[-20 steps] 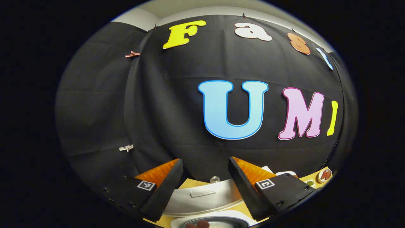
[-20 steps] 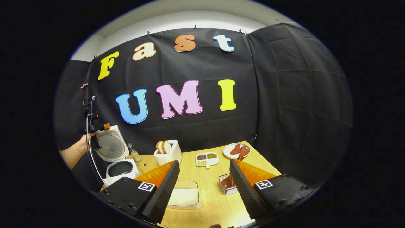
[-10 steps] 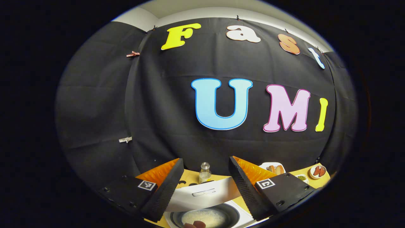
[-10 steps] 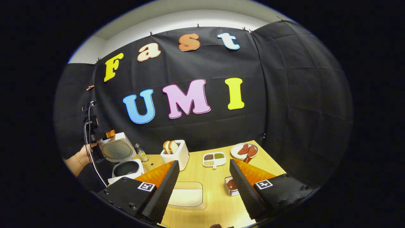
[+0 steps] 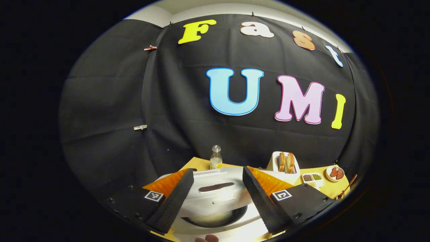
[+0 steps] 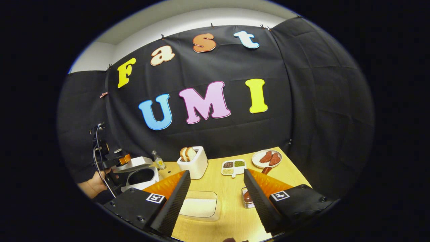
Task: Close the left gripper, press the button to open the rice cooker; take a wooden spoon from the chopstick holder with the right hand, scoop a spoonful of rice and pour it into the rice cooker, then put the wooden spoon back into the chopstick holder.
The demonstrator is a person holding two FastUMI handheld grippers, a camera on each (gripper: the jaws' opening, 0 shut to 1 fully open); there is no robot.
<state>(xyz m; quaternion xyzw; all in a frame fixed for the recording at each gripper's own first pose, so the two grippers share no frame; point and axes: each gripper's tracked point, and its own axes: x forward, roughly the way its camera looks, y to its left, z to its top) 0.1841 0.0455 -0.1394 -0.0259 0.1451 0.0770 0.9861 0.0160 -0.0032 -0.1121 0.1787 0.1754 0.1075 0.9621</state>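
Left claw fingers apart above rice cooker lid; right claw apart, level over table.

The pale wooden desk carries a white rice cooker far left, a white toaster beside it, a clear rice tray near, and a white plate far right.

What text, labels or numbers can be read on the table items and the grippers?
No readable text.
Cooker lid: the dark strip is too blurred to read.
Bottle: the label is too small to read.
Left gripper and right gripper: square coded tags on the fingers, patterns only, no words.
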